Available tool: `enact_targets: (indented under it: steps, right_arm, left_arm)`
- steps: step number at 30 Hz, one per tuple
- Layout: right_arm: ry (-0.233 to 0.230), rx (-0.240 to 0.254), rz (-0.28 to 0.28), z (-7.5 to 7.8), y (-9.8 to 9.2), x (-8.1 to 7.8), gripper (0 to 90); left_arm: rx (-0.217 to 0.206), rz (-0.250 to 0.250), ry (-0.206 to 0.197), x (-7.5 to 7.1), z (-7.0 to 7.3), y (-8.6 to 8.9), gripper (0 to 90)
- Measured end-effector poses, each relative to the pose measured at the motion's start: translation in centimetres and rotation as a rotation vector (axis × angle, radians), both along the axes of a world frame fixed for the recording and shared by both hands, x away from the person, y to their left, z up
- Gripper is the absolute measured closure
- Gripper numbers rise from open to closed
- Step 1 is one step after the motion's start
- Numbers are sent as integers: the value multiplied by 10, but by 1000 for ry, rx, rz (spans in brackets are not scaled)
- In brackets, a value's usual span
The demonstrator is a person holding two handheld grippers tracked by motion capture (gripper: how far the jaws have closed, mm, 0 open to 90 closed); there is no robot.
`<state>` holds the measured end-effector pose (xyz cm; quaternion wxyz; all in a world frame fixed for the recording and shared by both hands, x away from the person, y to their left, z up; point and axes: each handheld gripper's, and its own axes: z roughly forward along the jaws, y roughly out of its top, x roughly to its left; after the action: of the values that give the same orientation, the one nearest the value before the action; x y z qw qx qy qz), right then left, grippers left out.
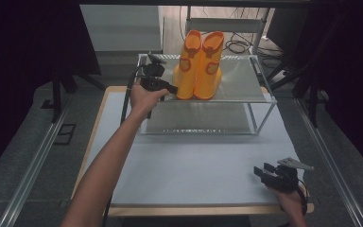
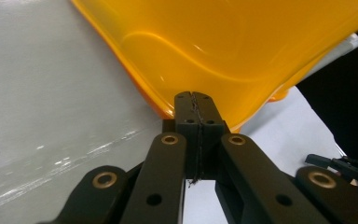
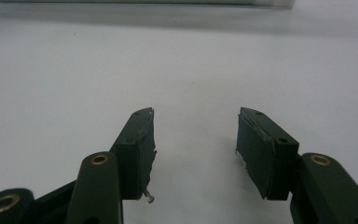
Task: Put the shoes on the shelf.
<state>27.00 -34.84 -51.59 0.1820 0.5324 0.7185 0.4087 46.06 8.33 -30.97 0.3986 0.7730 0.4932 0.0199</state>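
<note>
Two orange rubber boots stand upright side by side on the top shelf point(image 1: 243, 82) of a metal rack, the left boot point(image 1: 187, 66) touching the right boot point(image 1: 210, 64). My left gripper point(image 1: 174, 89) reaches in from the left, and its tips sit at the left boot's lower side near the sole. In the left gripper view the jaws are pressed together with nothing between them, and my left gripper point(image 2: 194, 99) touches the boot's orange wall point(image 2: 242, 42). My right gripper point(image 1: 261, 171) rests low at the table's front right. Its jaws stand apart over bare mat, so my right gripper point(image 3: 195, 135) holds nothing.
The rack has a lower shelf point(image 1: 203, 120) under the top one and thin metal legs point(image 1: 256, 118). A pale blue mat point(image 1: 194, 161) covers the wooden table. Metal rails point(image 1: 33, 161) run along both sides, and cables lie on the floor behind the rack.
</note>
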Motion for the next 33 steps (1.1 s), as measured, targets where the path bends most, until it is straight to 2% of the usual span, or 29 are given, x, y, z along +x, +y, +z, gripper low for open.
enact_targets:
  steps: [8, 12, 20, 23, 25, 33]
  right_arm:
    - [1, 3, 5, 0, 1, 0, 464]
    - [3, 3, 5, 0, 1, 0, 464]
    - [6, 4, 5, -1, 1, 0, 464]
    - [5, 3, 6, -1, 1, 0, 464]
    - [5, 3, 5, 0, 1, -1, 464]
    - [2, 3, 2, 0, 0, -1, 464]
  left_arm:
    - [-23, -17, 3, -1, 0, -16, 900]
    - [-31, -17, 1, 0, -1, -19, 900]
    - [-61, -20, 12, 1, -4, -13, 900]
    - [-46, -22, 17, 1, -3, -12, 887]
    - [-39, -22, 7, 1, -4, -10, 870]
    - [-39, -18, 0, 0, -5, -3, 787]
